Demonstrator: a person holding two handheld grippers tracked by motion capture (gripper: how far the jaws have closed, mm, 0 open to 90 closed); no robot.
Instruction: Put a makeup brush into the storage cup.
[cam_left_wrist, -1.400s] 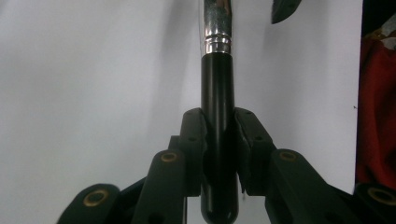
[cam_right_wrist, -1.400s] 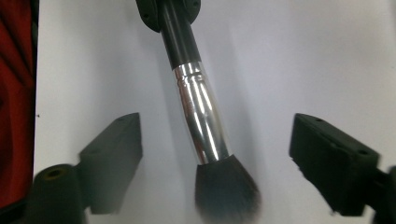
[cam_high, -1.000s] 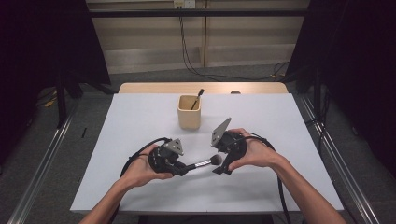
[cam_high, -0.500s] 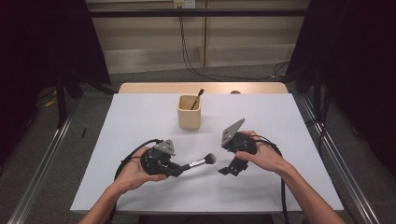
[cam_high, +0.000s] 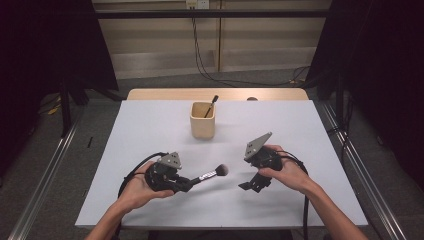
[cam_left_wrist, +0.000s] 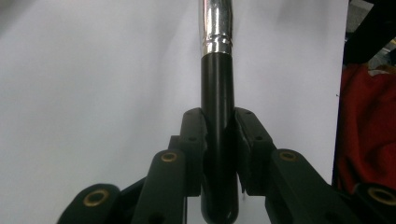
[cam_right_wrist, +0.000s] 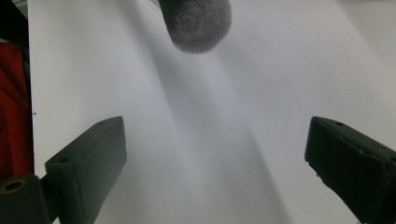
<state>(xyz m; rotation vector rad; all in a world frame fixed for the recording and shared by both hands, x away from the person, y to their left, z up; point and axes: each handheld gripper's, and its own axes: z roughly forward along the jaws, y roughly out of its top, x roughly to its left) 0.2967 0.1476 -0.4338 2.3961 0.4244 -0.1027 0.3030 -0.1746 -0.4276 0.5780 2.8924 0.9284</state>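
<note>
Both grippers sit near the front of the white table. Left gripper is clamped on the black handle of a makeup brush with a silver ferrule and soft grey bristle head, its 2 jaws pressing the handle from either side; the brush lies low over the table, bristles pointing toward the right gripper. That gripper's 2 jaws stand wide apart with nothing between them, near the bristles but not touching. Farther back, a square beige cup holds 1 dark, thin-handled tool leaning on its rim.
</note>
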